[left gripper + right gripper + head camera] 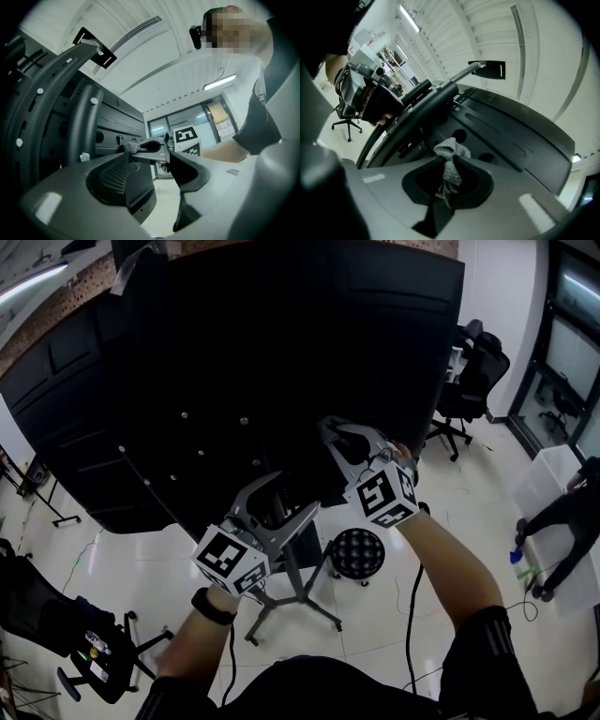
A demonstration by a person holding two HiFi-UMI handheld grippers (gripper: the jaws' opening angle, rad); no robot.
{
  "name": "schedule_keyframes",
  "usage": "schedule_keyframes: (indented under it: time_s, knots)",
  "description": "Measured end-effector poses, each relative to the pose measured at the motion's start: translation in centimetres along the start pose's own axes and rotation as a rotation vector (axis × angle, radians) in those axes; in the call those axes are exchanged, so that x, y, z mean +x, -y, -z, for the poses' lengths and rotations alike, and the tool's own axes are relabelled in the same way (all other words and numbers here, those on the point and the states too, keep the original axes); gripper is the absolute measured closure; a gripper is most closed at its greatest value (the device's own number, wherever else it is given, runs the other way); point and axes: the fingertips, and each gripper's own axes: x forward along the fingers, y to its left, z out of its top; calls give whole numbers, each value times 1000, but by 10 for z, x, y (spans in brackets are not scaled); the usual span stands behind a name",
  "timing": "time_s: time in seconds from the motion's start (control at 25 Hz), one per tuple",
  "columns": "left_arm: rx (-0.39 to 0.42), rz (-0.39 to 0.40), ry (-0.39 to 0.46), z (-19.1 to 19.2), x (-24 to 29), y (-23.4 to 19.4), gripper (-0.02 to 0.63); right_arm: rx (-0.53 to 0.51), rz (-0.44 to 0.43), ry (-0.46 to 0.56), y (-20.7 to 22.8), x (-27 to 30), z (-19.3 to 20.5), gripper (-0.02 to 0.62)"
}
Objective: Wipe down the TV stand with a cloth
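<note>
The small grey knitted cloth [451,161] is pinched between the fingers of the right gripper [333,432]. It bunches out at twelve o'clock against the black rear panel [234,362] above the grey-legged metal TV stand [296,577]. It looks soft, light and limp, best held by a gathered fold. At seven o'clock the left gripper [292,495] has its fingers spread, holding nothing.

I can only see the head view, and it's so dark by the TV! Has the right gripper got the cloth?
Observer: Yes. Its own view shows the right gripper shut on a grey cloth.
Operator: And the other one?
Observer: The left gripper is open, with nothing between its jaws.
Operator: Can that camera see the cloth too?
Observer: Yes, a grey bit pokes out of the right gripper's tip, in front of the black back panel.
</note>
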Motion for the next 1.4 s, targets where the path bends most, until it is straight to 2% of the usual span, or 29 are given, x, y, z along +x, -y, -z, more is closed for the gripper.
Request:
schedule_keyframes:
  time_s: [0.4,0.52,0.64,0.8,1.04,1.24,1.4]
  knots:
    - [2,52,10,-5,18,23,308,9,80,-113,41,-30,44,551]
    - [5,53,8,-8,16,24,308,27,108,-125,48,-36,45,551]
    - [9,59,13,-8,10,22,308,49,126,-91,52,-41,31,551]
    - [8,42,22,-15,-10,14,308,40,135,-15,46,-45,-9,551]
    - [20,36,59,-28,-62,-5,308,-22,132,111,12,-45,-107,551]
    - [40,10,76,-48,-127,-39,308,-114,111,127,-38,-19,-184,551]
    - [39,-17,88,-64,-184,-75,308,-137,87,148,-79,13,-242,551]
